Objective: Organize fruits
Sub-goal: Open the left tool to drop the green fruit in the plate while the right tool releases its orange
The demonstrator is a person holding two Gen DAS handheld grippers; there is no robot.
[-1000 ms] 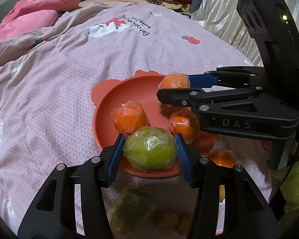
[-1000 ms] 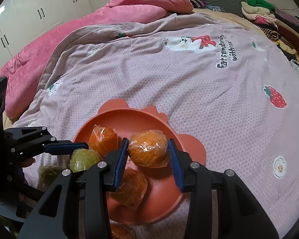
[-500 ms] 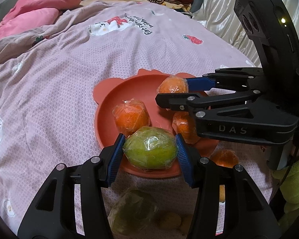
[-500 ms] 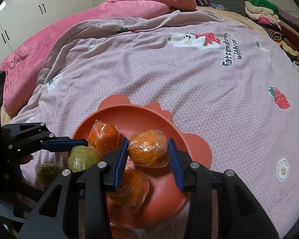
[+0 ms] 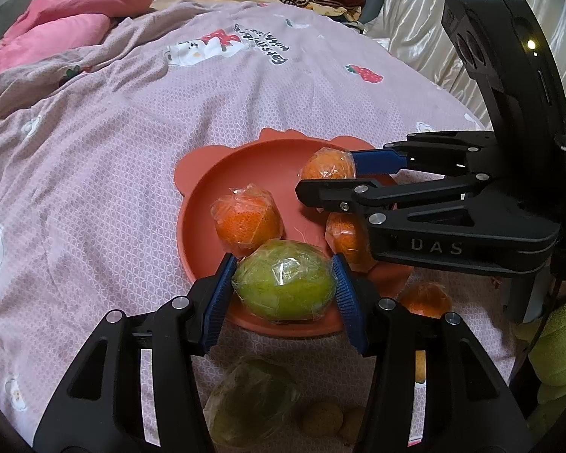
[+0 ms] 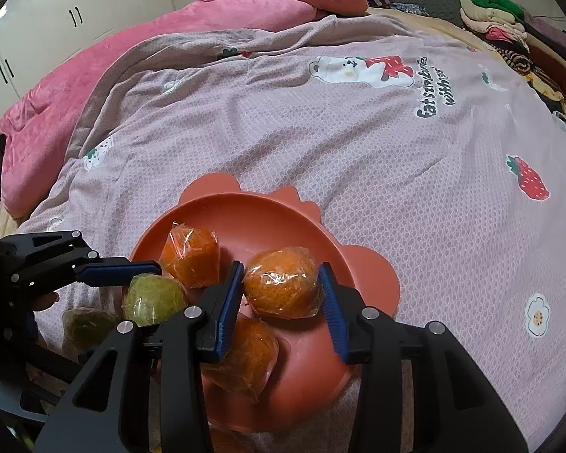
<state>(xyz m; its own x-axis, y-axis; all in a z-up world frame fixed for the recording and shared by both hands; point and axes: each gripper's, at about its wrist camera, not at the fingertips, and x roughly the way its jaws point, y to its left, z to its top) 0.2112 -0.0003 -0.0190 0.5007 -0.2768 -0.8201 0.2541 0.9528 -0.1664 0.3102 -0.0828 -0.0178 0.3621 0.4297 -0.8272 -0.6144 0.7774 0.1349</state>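
A coral plate [image 5: 222, 166] with ear-shaped tabs lies on the lilac bedspread. My left gripper [image 5: 283, 266] is shut on a plastic-wrapped green fruit [image 5: 285, 290] over the plate's near rim. My right gripper [image 6: 281, 268] is shut on a wrapped orange [image 6: 281, 287] above the plate [image 6: 226, 211]; its left pad presses the orange and its right pad just meets the wrap. Two more wrapped oranges [image 5: 245, 221] [image 5: 345, 238] rest on the plate. In the right wrist view the green fruit [image 6: 153, 298] shows at the left, against one blue pad of the left gripper.
A second green fruit [image 5: 253, 404], an orange [image 5: 426, 300] and small tan pieces [image 5: 322, 415] lie on the bedspread near me, off the plate. A pink quilt [image 6: 245, 11] and folded clothes [image 6: 509, 22] sit at the far side. A green sleeve [image 5: 558, 339] is at the right.
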